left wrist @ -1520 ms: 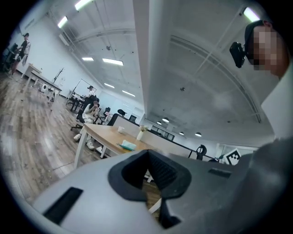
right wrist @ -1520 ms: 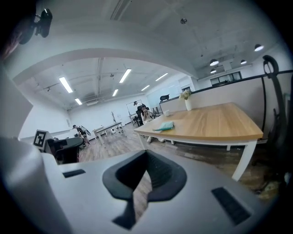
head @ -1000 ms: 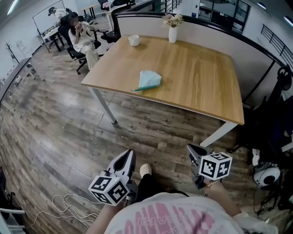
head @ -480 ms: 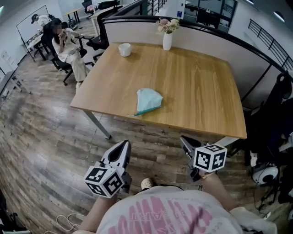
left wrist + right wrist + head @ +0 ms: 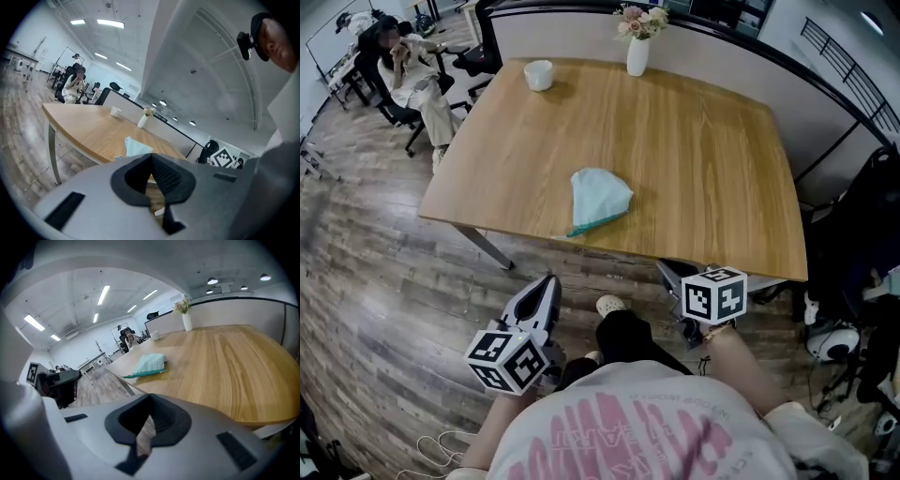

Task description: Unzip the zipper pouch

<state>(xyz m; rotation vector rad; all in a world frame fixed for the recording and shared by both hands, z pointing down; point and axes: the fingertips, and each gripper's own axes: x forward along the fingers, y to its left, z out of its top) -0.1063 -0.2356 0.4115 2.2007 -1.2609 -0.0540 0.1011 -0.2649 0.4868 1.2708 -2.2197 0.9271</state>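
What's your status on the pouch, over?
Left gripper and right gripper shut, empty, short of the table. Zipper pouch lies near the front edge, untouched. Cup and vase far back, out of the way.

Table (image 5: 694,159): light wood top, smooth, matt, grain visible; zipper pouch (image 5: 598,195): pale teal cloth, soft, matt, darker teal edge strip; floor (image 5: 375,272): dark wood-look planks, worn, uneven tone; vase (image 5: 637,58) and cup (image 5: 539,74): white, smooth; left gripper (image 5: 550,279) and right gripper (image 5: 666,269): grey matt plastic shells.
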